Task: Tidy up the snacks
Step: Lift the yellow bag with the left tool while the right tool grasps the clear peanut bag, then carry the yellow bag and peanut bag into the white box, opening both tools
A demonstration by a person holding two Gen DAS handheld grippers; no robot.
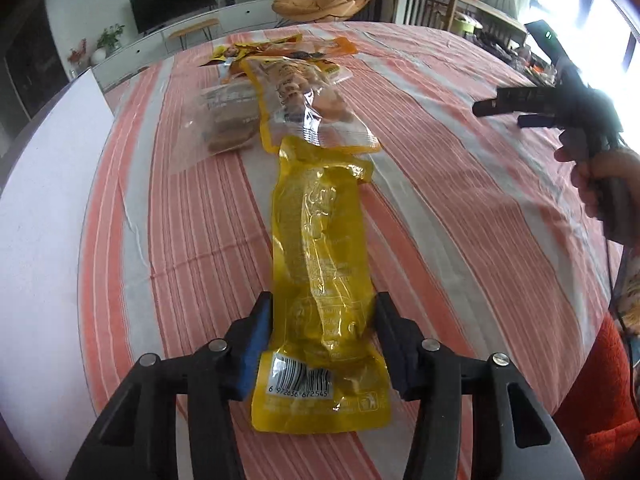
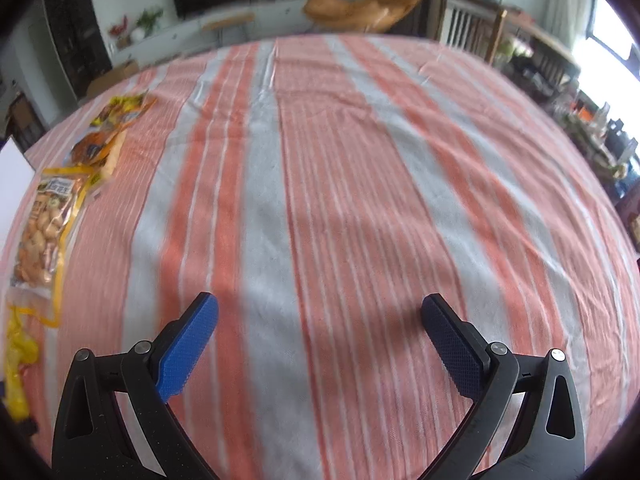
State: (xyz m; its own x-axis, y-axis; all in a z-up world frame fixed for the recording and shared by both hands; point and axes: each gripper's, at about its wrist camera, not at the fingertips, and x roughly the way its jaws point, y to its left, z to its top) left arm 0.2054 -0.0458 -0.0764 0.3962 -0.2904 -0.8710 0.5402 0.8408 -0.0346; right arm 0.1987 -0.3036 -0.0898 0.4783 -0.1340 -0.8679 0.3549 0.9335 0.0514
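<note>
Your left gripper [image 1: 320, 344] is clamped on a yellow pouch [image 1: 320, 280] sitting right between the fingers, barcode reading 6 972636 672545. Peanut bag [image 1: 296, 92] lies just past its far end. Your right gripper [image 2: 320, 344] has fingers wide apart over the striped cloth [image 2: 360, 160].

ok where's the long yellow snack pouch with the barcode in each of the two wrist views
Left wrist: the yellow pouch lies lengthwise at centre, its barcode end between the left gripper fingers.
Right wrist: only a crumpled yellow strip shows at the far left edge, most likely the same pouch; the open right gripper hangs over bare cloth.
Shared landmark: the clear, yellow-edged snack bag just beyond the pouch on the striped cloth.
</note>
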